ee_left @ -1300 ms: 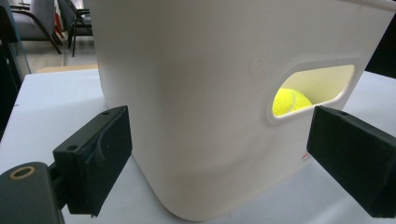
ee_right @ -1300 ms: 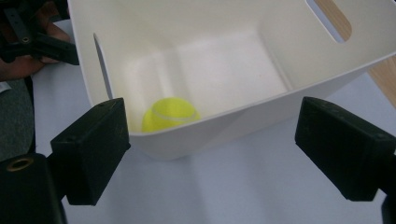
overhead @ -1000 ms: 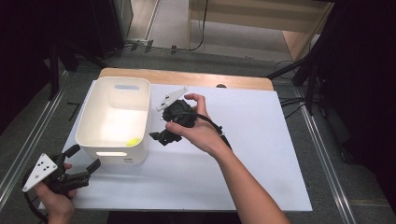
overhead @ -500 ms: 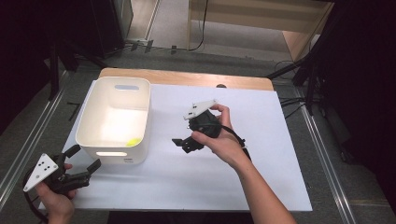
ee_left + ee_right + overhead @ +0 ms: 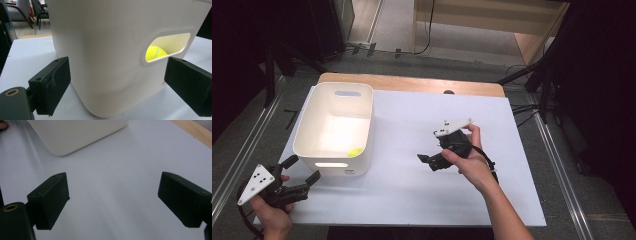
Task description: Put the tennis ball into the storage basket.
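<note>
A white plastic bin stands on the left half of the white table top. A yellow tennis ball lies in its near right corner and shows through the handle slot in the left gripper view as the tennis ball. My left gripper is open at the table's near left corner, jaws pointing at the bin's near wall. My right gripper is open above the middle of the table, right of the bin, with nothing between its jaws.
A wooden strip runs along the table's far edge. Metal rails flank the table on the floor. Dark stands and cables sit beyond the far edge.
My right gripper has drawn back from the bin's right rim to the right and toward the near side. The left gripper has stayed put.
</note>
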Available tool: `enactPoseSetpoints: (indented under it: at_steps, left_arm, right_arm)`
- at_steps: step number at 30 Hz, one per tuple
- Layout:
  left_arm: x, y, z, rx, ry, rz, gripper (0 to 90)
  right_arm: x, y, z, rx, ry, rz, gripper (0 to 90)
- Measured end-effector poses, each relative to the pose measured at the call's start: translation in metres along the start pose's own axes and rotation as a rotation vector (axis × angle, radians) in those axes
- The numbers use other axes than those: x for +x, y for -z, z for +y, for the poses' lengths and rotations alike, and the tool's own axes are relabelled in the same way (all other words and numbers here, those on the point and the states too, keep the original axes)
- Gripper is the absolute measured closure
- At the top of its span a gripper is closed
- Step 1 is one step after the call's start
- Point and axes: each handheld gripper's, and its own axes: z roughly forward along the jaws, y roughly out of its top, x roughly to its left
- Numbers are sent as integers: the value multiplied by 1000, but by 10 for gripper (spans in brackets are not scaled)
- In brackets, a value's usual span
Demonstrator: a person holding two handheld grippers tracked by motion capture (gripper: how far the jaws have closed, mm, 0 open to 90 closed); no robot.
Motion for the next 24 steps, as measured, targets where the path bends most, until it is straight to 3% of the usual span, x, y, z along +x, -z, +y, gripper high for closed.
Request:
enactPoseSetpoints:
  at_steps: [24]
  left_arm:
    - [-1, -1, 0, 8, -8, 6, 72]
  right_arm:
    - [-30, 33, -81, -47, -130, -89, 91]
